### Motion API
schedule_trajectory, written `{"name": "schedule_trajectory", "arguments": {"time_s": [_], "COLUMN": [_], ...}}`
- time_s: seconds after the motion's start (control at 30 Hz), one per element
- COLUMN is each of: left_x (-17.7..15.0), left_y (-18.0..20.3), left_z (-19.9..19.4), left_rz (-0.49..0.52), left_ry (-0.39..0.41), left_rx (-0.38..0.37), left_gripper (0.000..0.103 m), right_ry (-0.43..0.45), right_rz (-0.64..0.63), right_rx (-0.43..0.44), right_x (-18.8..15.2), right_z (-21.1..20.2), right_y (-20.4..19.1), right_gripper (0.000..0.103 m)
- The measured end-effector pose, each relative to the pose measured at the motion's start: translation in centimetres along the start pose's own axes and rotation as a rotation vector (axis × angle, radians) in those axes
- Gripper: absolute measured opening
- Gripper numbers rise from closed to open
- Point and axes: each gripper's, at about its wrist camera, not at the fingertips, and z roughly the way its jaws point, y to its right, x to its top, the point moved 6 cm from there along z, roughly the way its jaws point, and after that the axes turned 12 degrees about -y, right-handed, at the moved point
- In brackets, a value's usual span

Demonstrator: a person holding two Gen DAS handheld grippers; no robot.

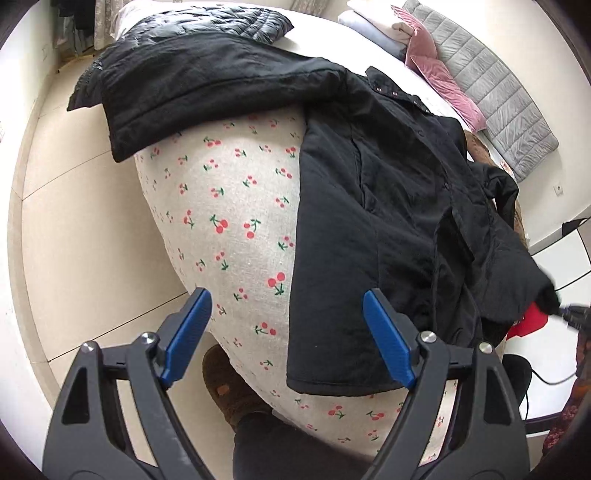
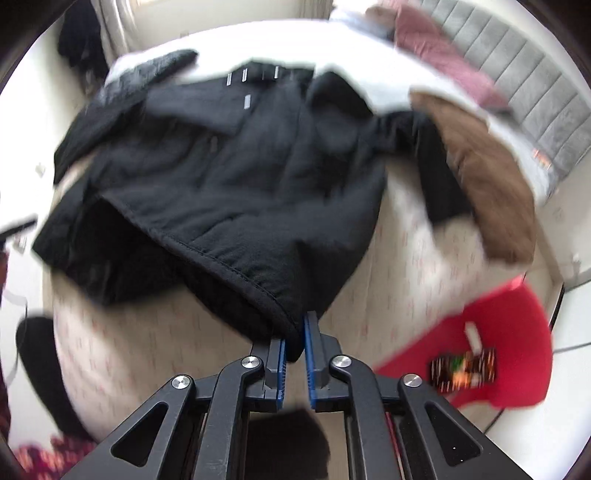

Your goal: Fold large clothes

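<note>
Pinching the black coat's (image 2: 236, 192) hem, right claw (image 2: 294, 343).

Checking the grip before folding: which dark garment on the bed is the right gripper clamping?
The black coat nearest the camera: the right gripper pinches its stitched hem, unlike the quilted jacket behind.

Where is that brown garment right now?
In the right wrist view, the brown garment lies at the right on the bed, just right of the black jacket and below the grey padded headboard.
</note>
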Motion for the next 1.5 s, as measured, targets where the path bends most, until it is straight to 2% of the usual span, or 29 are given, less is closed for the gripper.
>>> {"name": "schedule_trajectory", "arguments": {"time_s": [0.03, 0.1, 0.13, 0.2, 0.23, 0.27, 0.33, 0.4, 0.43, 0.5, 0.53, 0.57, 0.6, 0.63, 0.67, 0.7, 0.83, 0.9, 0.93, 0.97, 1.0, 1.07, 1.13, 1.17, 1.23, 1.27, 1.3, 1.43, 1.5], "left_x": [0.0, 0.0, 0.1, 0.3, 0.4, 0.4, 0.3, -0.1, -0.4, -1.0, -1.3, -1.5, -1.8, -2.2, -2.4, -2.7, -3.9, -5.1, -5.9, -6.6, -7.5, -9.5, -10.3, -10.1, -9.2, -8.7, -8.1, -6.1, -5.7], "left_y": [0.1, 0.1, 0.1, 0.3, 0.4, 0.5, 0.8, 1.2, 1.4, 1.8, 2.2, 2.6, 3.3, 3.9, 4.7, 5.4, 8.3, 9.2, 9.5, 9.6, 9.6, 8.7, 7.0, 6.9, 7.3, 7.7, 8.4, 13.0, 15.2], "left_z": [0.3, 1.0, 1.3, 2.0, 2.5, 2.9, 3.8, 4.5, 4.8, 4.8, 4.5, 4.2, 3.8, 3.2, 2.5, 1.8, -2.8, -4.2, -4.1, -3.6, -2.6, 0.0, 0.8, 0.4, -1.1, -1.8, -2.4, -2.5, -0.9], "left_rz": [0.005, 0.010, 0.010, 0.002, -0.008, -0.015, -0.024, -0.032, -0.035, -0.039, -0.032, -0.025, -0.015, -0.003, 0.016, 0.023, 0.015, 0.026, 0.039, 0.051, 0.072, 0.115, 0.115, 0.118, 0.112, 0.114, 0.126, 0.214, 0.268], "left_ry": [-0.009, -0.027, -0.032, -0.046, -0.054, -0.063, -0.085, -0.114, -0.131, -0.142, -0.141, -0.145, -0.147, -0.141, -0.139, -0.137, -0.096, -0.105, -0.135, -0.169, -0.210, -0.316, -0.306, -0.273, -0.185, -0.149, -0.112, -0.030, -0.029], "left_rx": [-0.008, -0.023, -0.030, -0.063, -0.085, -0.103, -0.133, -0.151, -0.163, -0.172, -0.169, -0.180, -0.197, -0.197, -0.179, -0.180, -0.289, -0.310, -0.294, -0.261, -0.201, 0.007, 0.213, 0.230, 0.204, 0.193, 0.184, 0.111, 0.052], "left_gripper": [0.084, 0.084, 0.084, 0.084, 0.084, 0.084, 0.084, 0.072, 0.067, 0.051, 0.045, 0.027, 0.012, 0.011, 0.009, 0.008, 0.006, 0.007, 0.007, 0.008, 0.015, 0.029, 0.033, 0.038, 0.051, 0.056, 0.056, 0.056, 0.056], "right_ry": [-0.042, -0.057, -0.040, 0.030, 0.070, 0.098, 0.125, 0.109, 0.087, 0.020, -0.012, -0.045, -0.061, -0.046, -0.023, 0.008, 0.169, 0.208, 0.205, 0.179, 0.150, 0.078, 0.041, 0.059, 0.106, 0.126, 0.139, 0.170, 0.174], "right_rz": [-0.003, 0.007, 0.020, 0.054, 0.071, 0.088, 0.140, 0.204, 0.242, 0.314, 0.339, 0.363, 0.376, 0.382, 0.371, 0.352, 0.343, 0.354, 0.359, 0.365, 0.367, 0.386, 0.410, 0.411, 0.405, 0.402, 0.393, 0.317, 0.295], "right_rx": [0.035, 0.150, 0.199, 0.295, 0.341, 0.374, 0.433, 0.431, 0.423, 0.407, 0.403, 0.408, 0.441, 0.476, 0.490, 0.522, 0.508, 0.465, 0.435, 0.391, 0.355, 0.315, 0.286, 0.286, 0.301, 0.304, 0.304, 0.314, 0.314], "right_x": [-1.7, -3.9, -4.5, -4.5, -4.2, -3.7, -2.2, -0.5, 0.2, 1.2, 1.5, 1.7, 1.7, 1.8, 1.8, 1.8, 0.8, 0.3, 0.0, -0.2, -0.2, -0.2, -0.2, -0.2, 0.6, 1.1, 1.6, 3.8, 5.1], "right_z": [0.9, 1.4, 1.2, 0.5, 0.2, 0.2, 1.5, 4.0, 5.7, 9.3, 10.9, 12.4, 13.3, 13.3, 12.9, 12.0, 6.0, 4.1, 3.7, 3.9, 4.3, 5.6, 7.0, 6.7, 5.1, 4.5, 4.2, 2.7, 2.6], "right_y": [0.5, 1.1, 1.5, 2.5, 2.9, 3.2, 4.2, 5.0, 5.5, 6.6, 6.8, 6.8, 6.6, 6.4, 6.2, 6.1, 7.9, 9.4, 9.9, 10.4, 10.7, 10.9, 11.3, 11.5, 11.1, 10.7, 10.5, 7.5, 6.2], "right_gripper": [0.023, 0.028, 0.031, 0.057, 0.063, 0.068, 0.069, 0.069, 0.069, 0.069, 0.068, 0.063, 0.044, 0.036, 0.019, 0.010, 0.006, 0.006, 0.006, 0.006, 0.008, 0.015, 0.020, 0.025, 0.035, 0.045, 0.050, 0.054, 0.058]}}
